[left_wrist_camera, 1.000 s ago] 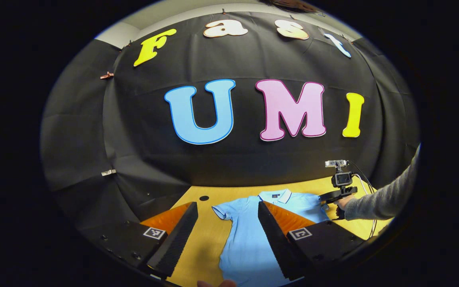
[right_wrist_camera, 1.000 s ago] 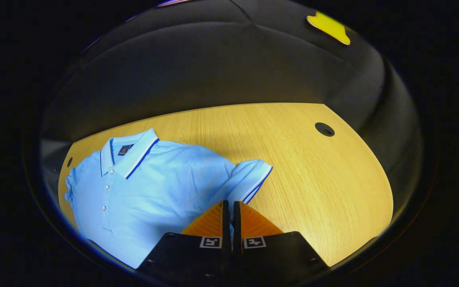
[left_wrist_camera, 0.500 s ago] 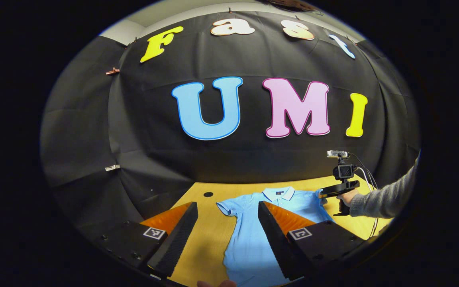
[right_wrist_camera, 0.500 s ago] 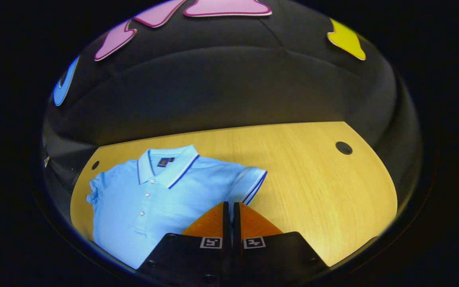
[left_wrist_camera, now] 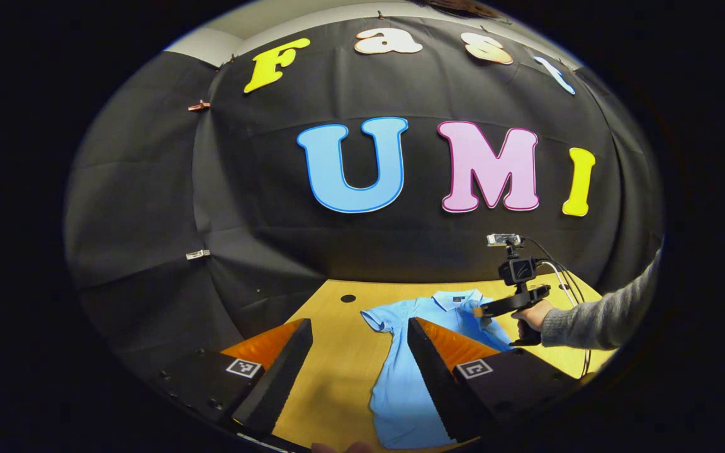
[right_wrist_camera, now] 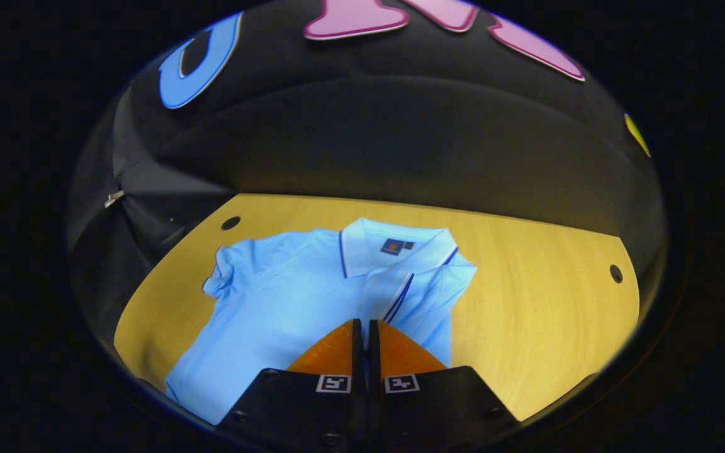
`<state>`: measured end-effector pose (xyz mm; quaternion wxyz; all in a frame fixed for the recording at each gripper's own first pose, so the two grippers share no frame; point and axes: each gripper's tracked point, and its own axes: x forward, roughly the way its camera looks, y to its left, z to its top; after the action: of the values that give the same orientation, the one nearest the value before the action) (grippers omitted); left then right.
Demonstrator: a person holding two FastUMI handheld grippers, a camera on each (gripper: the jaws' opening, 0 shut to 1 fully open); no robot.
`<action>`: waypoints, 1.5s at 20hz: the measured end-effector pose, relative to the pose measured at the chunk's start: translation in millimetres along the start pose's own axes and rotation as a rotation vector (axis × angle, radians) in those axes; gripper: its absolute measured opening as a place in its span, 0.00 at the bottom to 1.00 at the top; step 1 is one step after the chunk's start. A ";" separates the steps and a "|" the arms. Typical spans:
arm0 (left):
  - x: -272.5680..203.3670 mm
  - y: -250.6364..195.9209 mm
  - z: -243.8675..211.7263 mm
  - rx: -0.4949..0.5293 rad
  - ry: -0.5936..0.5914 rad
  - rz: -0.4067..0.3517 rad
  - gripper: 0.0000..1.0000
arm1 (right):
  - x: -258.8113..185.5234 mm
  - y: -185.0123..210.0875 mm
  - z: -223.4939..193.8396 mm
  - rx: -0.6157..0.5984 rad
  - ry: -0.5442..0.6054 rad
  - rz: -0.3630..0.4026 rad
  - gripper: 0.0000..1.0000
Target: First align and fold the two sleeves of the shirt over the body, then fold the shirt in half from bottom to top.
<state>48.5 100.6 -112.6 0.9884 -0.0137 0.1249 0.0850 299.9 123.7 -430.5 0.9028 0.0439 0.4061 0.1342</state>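
The right hand-held gripper (right_wrist_camera: 363, 327), clenched on the shirt's right sleeve (right_wrist_camera: 400, 296), has carried it inward over the blue shirt (right_wrist_camera: 287, 302) lying on the surface (right_wrist_camera: 545, 314). The left hand-held gripper (left_wrist_camera: 356, 352) hovers released; the left sleeve (right_wrist_camera: 221, 280) remains unfolded.

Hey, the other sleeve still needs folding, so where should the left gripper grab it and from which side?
Probably the cuff of the spread sleeve. It sticks out flat past the shirt body onto bare table, so its outer edge is free. Come in low from that outer side with the left gripper, which is open, and pinch the hem. The right gripper is shut on the other sleeve.
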 end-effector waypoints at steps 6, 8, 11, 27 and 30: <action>1.5 5.1 -4.2 0.001 0.005 0.007 0.96 | 21.9 30.4 -32.4 -0.073 0.097 0.036 0.05; 2.5 4.9 -4.8 0.009 0.006 0.007 0.96 | 22.3 30.1 -33.4 -0.066 0.101 0.029 0.05; 4.7 3.4 -5.3 0.010 0.008 0.004 0.97 | 22.1 27.5 -35.4 -0.051 0.113 0.019 0.05; 48.0 -17.7 -13.0 0.030 0.034 -0.077 0.96 | -22.1 23.4 12.2 0.014 -0.100 0.025 0.67; 92.2 -30.5 -17.3 0.043 0.039 -0.122 0.96 | -71.2 9.2 41.0 0.015 -0.218 0.005 0.70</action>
<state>137.4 84.9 -152.2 0.9892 -0.0017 0.1451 0.0214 283.4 114.0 -350.1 0.9410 0.0661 0.3064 0.1279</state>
